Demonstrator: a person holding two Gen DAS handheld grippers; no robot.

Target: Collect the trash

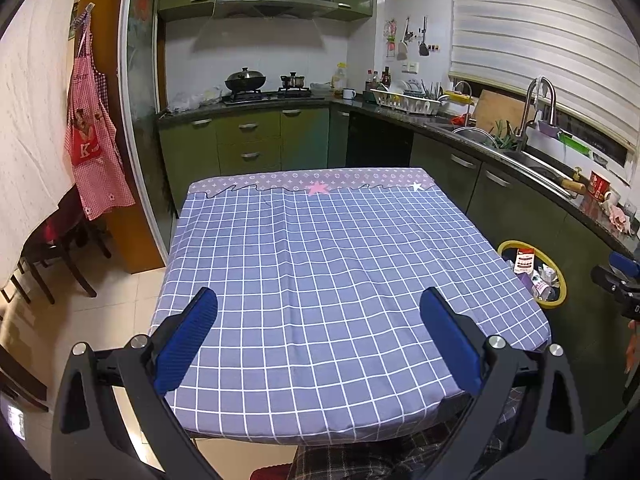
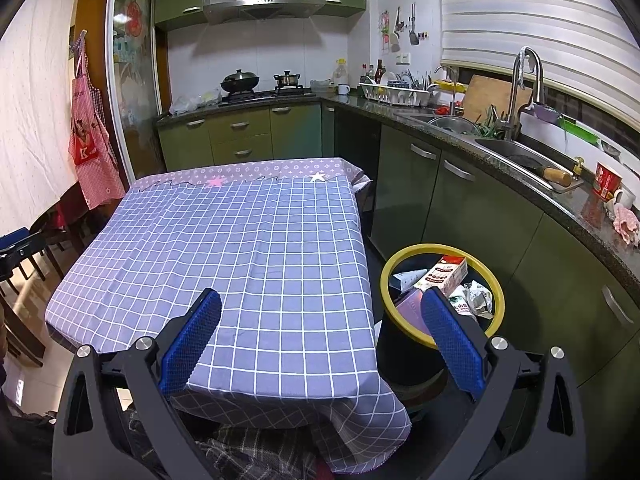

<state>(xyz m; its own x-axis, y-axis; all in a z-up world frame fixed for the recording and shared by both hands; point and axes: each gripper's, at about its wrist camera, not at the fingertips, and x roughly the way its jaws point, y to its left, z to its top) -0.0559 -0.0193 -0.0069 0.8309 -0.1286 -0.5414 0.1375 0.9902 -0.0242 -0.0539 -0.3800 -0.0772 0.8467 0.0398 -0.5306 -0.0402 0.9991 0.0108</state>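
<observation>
Both tools sit nearest the lens, spread wide with nothing between the pads. Left tool (image 1: 318,306) hangs over the near half of the counter (image 1: 320,264), whose checked cloth is bare ahead of it; no trash is visible on that surface in either view.

Further right, the right tool (image 2: 320,308) straddles the counter's near right corner, its left pad over the cloth and its right pad over the bin (image 2: 440,292) standing on the floor just beside the counter. The trash is in there: a carton (image 2: 448,270), crumpled wrappers (image 2: 476,298) and a purple box (image 2: 410,306), piled up toward the yellow rim.

Judged risks:
- Job looks close to finished, so the main risk is a pointless grab at the cloth; a pad dragging a fold would pull it off the corner, where it already hangs loose.
- Carton sits high against the rim. A bump from the right pad could tip it out onto the floor.
- Right tool's body shows at the far right edge of the left view; a sweep toward the bin could clash the two.
</observation>
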